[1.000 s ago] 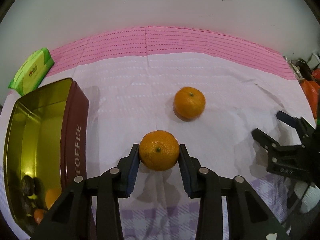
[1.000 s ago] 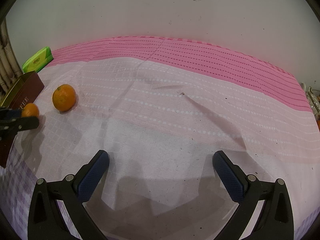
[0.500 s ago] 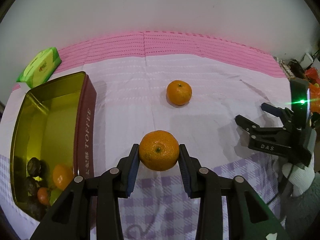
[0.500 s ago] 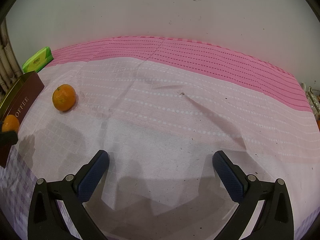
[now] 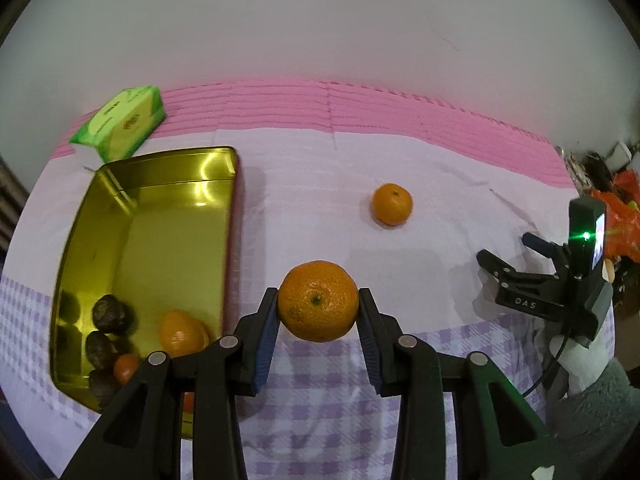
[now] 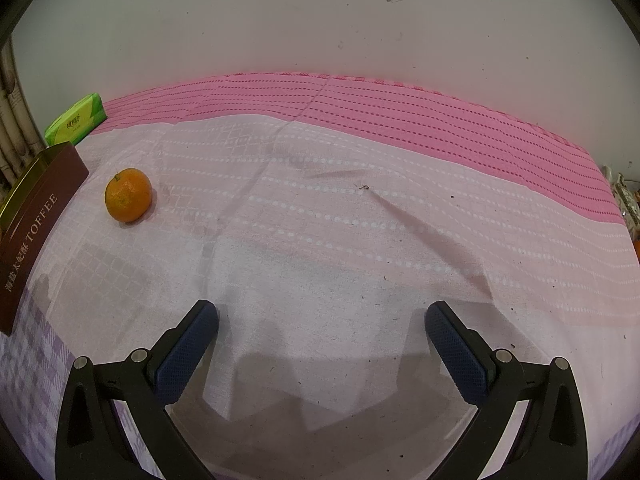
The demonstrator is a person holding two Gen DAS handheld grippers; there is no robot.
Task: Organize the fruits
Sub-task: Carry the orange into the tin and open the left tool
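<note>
1. Sitting open at far left: tin [image 5: 148, 264], fruit already inside.
2. Clamping a mandarin [image 5: 318, 300] in the left gripper [image 5: 318, 330], just right of the tin's rim.
3. Lying farther right on the cloth [image 6: 360, 280]: second mandarin [image 6: 128, 195].
4. Hovering with jaws apart and empty: right gripper [image 6: 322, 344].

Tin [image 5: 224, 200]: glossy gold metal inside. Tablecloth [image 6: 340, 240]: matt woven cloth. Held orange [image 5: 318, 300]: dimpled rind.
</note>
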